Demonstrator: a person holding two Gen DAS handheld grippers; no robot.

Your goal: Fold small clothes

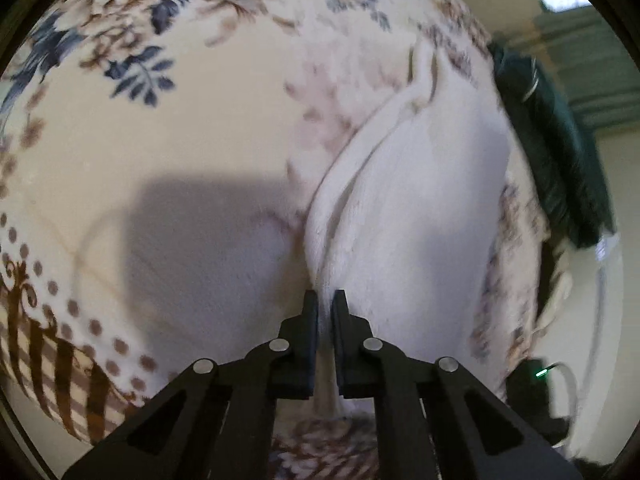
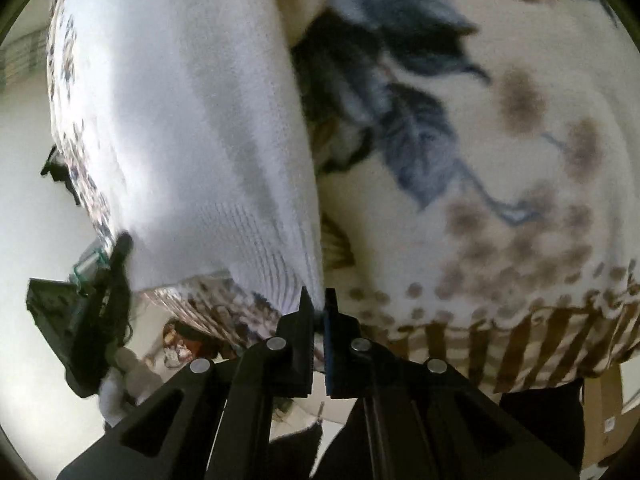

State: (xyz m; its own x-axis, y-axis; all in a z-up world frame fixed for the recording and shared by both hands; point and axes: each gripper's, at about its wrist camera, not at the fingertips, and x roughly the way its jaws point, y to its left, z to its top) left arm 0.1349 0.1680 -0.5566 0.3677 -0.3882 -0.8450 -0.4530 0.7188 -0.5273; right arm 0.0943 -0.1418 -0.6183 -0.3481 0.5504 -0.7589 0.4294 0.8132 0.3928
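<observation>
A white knit garment (image 1: pixel 420 200) hangs stretched over a floral blanket (image 1: pixel 180 140). My left gripper (image 1: pixel 325 300) is shut on the garment's edge, with cloth pinched between the black fingers. In the right wrist view the same white knit garment (image 2: pixel 192 128) shows its ribbed hem, and my right gripper (image 2: pixel 318 300) is shut on that hem corner. The garment is lifted and pulled taut between both grippers. The left gripper's black body (image 2: pixel 100 304) shows at the left of the right wrist view.
The cream blanket with blue and brown flowers (image 2: pixel 480 140) covers the surface below. A dark green cloth (image 1: pixel 552 152) lies at its far right edge. A black device with a green light (image 1: pixel 536 384) and a white cable sit past the blanket's edge.
</observation>
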